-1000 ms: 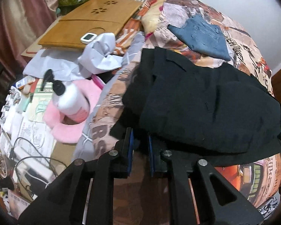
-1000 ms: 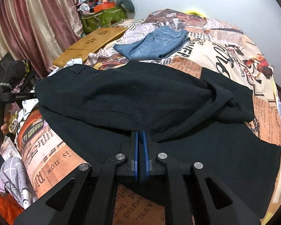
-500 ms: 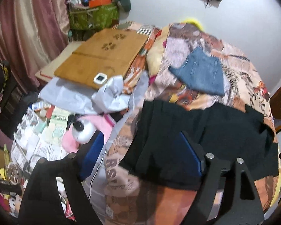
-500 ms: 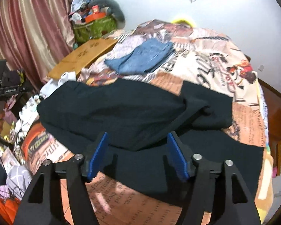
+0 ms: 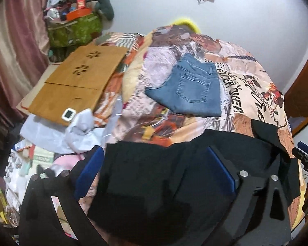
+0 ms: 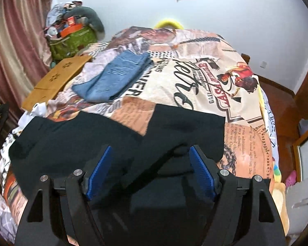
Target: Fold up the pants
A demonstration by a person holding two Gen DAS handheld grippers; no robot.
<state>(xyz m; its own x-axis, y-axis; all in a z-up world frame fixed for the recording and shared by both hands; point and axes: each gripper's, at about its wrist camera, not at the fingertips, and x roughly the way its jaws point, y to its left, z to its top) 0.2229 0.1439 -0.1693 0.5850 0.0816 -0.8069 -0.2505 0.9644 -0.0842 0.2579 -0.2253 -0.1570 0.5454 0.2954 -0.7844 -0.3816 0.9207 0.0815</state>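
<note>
My left gripper (image 5: 154, 168) and right gripper (image 6: 151, 171) both hang angled down over the near edge of the printed bedspread (image 6: 205, 78), jaws still opening with nothing clamped between the blue pads. The black pants (image 6: 117, 143) lie folded and slightly rumpled across that near edge, nearer me than the folded blue jeans (image 5: 191, 90).

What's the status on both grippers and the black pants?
Left gripper and right gripper: jaws opening, nothing pinched. Black fabric pants lie half-folded on patterned bedspread. Folded blue jeans lie apart.
</note>
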